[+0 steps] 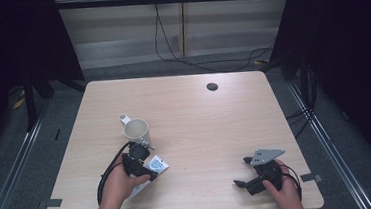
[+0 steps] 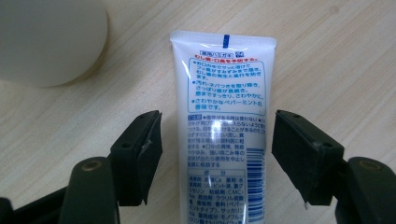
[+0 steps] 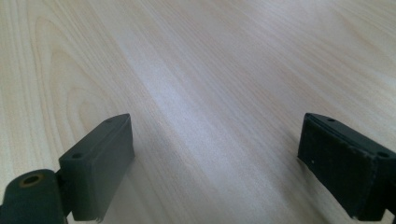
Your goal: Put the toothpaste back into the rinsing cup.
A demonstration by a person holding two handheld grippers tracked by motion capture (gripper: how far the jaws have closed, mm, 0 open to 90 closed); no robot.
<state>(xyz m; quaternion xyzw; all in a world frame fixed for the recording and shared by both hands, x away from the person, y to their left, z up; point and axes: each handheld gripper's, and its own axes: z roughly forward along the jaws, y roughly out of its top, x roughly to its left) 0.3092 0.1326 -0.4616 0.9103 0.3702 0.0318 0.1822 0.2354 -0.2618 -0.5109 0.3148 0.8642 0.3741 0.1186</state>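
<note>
Tube lies flat near the counter's front-left corner, just beside the cup. Your left tongs straddle it, spread wide, untouching, apparently to grasp. Right tongs gape, empty, near the front-right corner.

I see a pale wood table with a round grommet, grey floor, black curtains both sides, beige wall panels, cables hanging behind.
</note>
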